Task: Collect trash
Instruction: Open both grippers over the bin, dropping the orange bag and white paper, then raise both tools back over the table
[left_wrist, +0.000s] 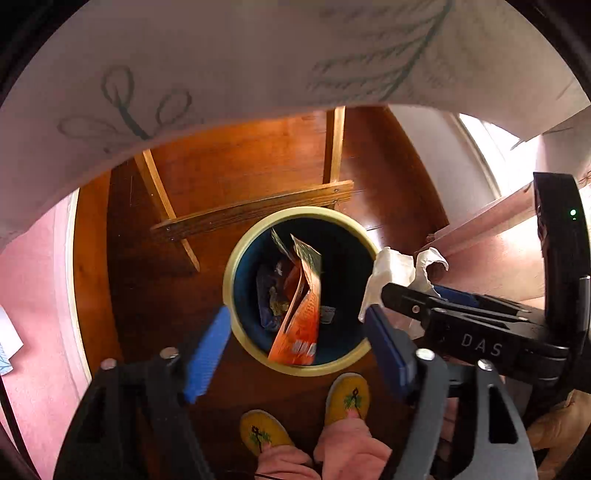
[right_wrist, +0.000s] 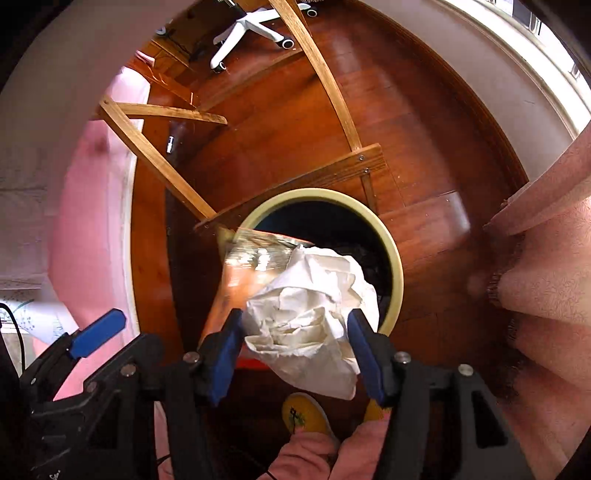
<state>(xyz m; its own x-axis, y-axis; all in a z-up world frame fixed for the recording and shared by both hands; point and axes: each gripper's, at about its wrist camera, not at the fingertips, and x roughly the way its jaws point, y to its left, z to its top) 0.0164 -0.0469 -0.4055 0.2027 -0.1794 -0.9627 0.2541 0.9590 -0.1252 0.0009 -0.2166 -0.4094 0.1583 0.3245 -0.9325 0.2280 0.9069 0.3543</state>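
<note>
A round bin (left_wrist: 236, 273) with a pale cream rim and dark blue inside was seen from above on a glossy reddish wooden floor (left_wrist: 277, 155), beside slatted light-wood legs (left_wrist: 255, 210). The left tool (left_wrist: 295, 347) was spread wide over it with nothing between its ribbed blue pads, and a creased orange foil packet (left_wrist: 303, 314) stood tilted in the bin's mouth. The right tool (right_wrist: 293, 350) was opened around a crumpled white paper wad (right_wrist: 314, 314); whether the pads pressed on it could not be told. The bin's lower contents were dark and unclear. Yellow slippers (left_wrist: 347, 398) were partly cut off below.
</note>
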